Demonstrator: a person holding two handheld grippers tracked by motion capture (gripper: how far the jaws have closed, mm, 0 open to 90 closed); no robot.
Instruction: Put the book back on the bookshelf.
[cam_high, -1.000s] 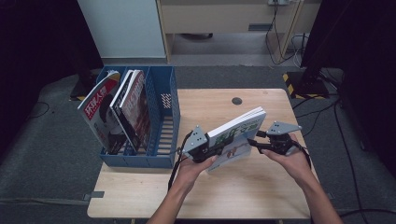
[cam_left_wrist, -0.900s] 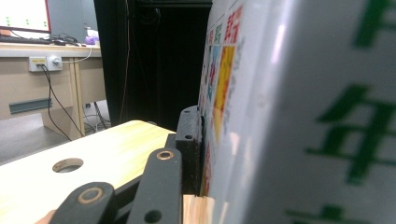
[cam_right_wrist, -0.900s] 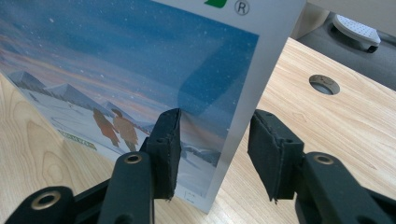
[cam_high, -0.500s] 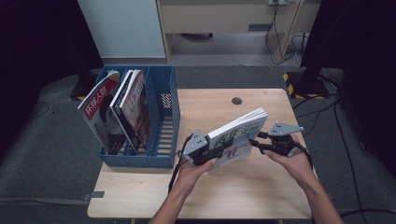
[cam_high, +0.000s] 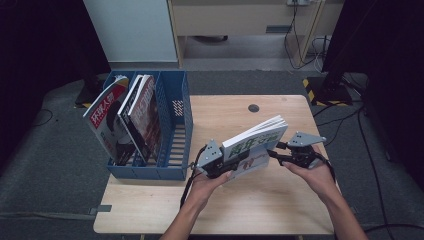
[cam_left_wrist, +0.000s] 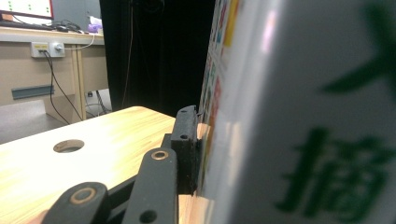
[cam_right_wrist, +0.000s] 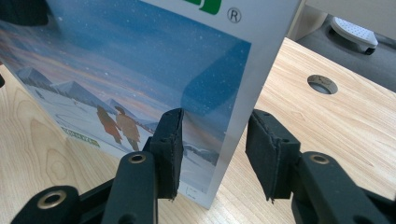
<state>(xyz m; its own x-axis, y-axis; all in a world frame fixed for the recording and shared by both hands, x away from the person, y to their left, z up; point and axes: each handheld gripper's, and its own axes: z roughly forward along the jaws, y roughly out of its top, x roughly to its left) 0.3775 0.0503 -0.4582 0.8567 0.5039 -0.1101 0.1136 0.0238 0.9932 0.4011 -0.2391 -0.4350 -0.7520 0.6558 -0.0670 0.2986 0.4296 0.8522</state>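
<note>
Both tongs meet at the magazine (cam_high: 254, 145), which stands tilted above the table (cam_high: 260, 210) at about five o'clock from the blue file rack (cam_high: 172, 125). Left gripper (cam_high: 231, 165) clamps its lower corner. Right gripper (cam_high: 272, 154) straddles the opposite edge, one pad touching, the other apart.

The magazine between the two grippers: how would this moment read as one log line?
magazine: upright on table | left gripper: pad against cover | right gripper: jaws astride edge, one pad clear | blue file rack: holds other magazines
</note>
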